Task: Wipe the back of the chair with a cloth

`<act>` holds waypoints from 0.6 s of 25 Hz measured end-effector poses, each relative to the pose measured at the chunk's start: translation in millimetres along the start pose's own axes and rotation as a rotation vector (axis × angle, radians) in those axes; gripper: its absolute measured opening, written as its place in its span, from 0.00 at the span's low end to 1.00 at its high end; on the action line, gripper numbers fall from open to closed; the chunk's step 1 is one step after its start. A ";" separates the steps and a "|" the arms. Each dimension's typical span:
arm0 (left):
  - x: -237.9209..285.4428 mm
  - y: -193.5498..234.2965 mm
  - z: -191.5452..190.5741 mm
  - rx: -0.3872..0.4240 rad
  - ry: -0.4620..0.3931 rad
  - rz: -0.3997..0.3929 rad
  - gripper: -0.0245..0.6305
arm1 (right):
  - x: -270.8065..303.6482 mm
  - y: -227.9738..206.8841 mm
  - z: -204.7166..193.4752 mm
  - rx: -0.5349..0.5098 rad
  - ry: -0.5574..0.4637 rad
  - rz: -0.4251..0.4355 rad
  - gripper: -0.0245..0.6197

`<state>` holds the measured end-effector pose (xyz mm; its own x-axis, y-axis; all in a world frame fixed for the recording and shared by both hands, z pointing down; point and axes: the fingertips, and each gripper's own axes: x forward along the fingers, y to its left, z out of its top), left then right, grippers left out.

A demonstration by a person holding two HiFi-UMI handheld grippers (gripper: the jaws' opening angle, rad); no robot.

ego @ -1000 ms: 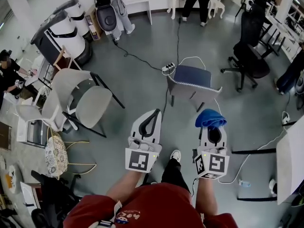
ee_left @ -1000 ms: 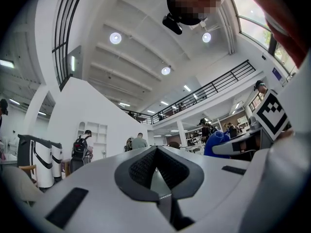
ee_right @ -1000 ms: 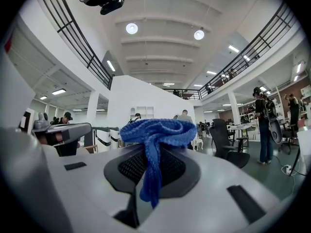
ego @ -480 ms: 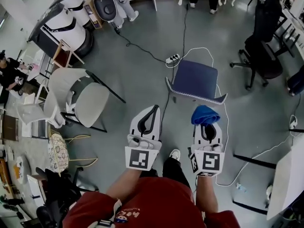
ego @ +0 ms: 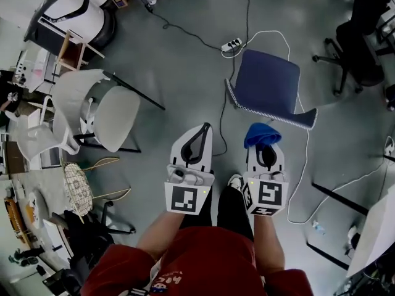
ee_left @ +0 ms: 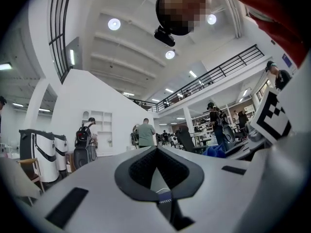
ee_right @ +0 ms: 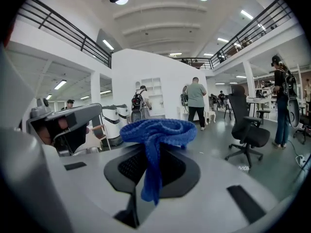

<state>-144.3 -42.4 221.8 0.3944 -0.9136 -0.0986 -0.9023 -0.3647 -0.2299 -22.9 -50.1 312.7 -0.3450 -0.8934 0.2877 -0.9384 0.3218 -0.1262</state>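
Observation:
A blue chair (ego: 271,85) stands on the grey floor ahead of me in the head view, its back edge (ego: 271,113) turned toward me. My right gripper (ego: 263,142) is shut on a blue cloth (ego: 261,134), which bunches over the jaw tips just short of the chair's back. In the right gripper view the blue cloth (ee_right: 156,135) hangs down between the shut jaws of my right gripper (ee_right: 146,188). My left gripper (ego: 201,132) is shut and holds nothing, level with the right one; in its own view my left gripper (ee_left: 156,165) points up toward the hall.
A white shell chair (ego: 102,113) stands to the left, with white machines (ego: 74,14) behind it. A power strip (ego: 232,44) and cables lie on the floor beyond the blue chair. A black office chair (ego: 361,48) is at the right, and a white table corner (ego: 373,239) at lower right.
The head camera has tilted down and I have stepped closer, so the blue chair sits nearer both grippers. Both grippers keep their pose; the cloth stays gripped.

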 end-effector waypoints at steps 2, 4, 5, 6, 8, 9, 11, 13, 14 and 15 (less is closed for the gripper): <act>6.8 10.2 -21.3 -0.014 0.001 -0.018 0.06 | 25.7 3.1 -19.1 0.009 0.041 -0.031 0.14; 16.5 23.4 -41.6 -0.041 0.013 -0.035 0.06 | 51.5 3.1 -36.8 0.021 0.100 -0.069 0.14; 21.5 29.8 -50.3 -0.058 0.020 -0.042 0.06 | 63.3 1.5 -44.6 0.028 0.130 -0.089 0.14; 26.1 35.4 -57.6 -0.071 0.023 -0.048 0.06 | 74.3 -0.5 -51.9 0.036 0.157 -0.107 0.14; 33.4 42.3 -71.3 -0.085 0.020 -0.062 0.06 | 92.3 -4.8 -65.9 0.060 0.190 -0.132 0.14; 35.5 43.5 -79.3 -0.092 0.022 -0.069 0.06 | 98.9 -6.8 -72.5 0.071 0.197 -0.141 0.14; 35.3 43.4 -96.8 -0.110 0.028 -0.084 0.06 | 107.9 -9.6 -85.6 0.083 0.201 -0.156 0.14; 32.2 43.9 -113.9 -0.118 0.033 -0.097 0.06 | 115.9 -9.5 -98.2 0.081 0.206 -0.171 0.14; 31.3 44.7 -122.5 -0.120 0.034 -0.102 0.06 | 120.8 -9.0 -103.9 0.078 0.207 -0.176 0.14; 31.2 45.2 -131.2 -0.122 0.035 -0.104 0.06 | 126.1 -8.9 -109.6 0.074 0.209 -0.180 0.14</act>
<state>-195.6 -110.9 335.3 0.4826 -0.8746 -0.0456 -0.8721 -0.4750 -0.1177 -60.2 -131.2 454.2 -0.1771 -0.8474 0.5005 -0.9835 0.1334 -0.1221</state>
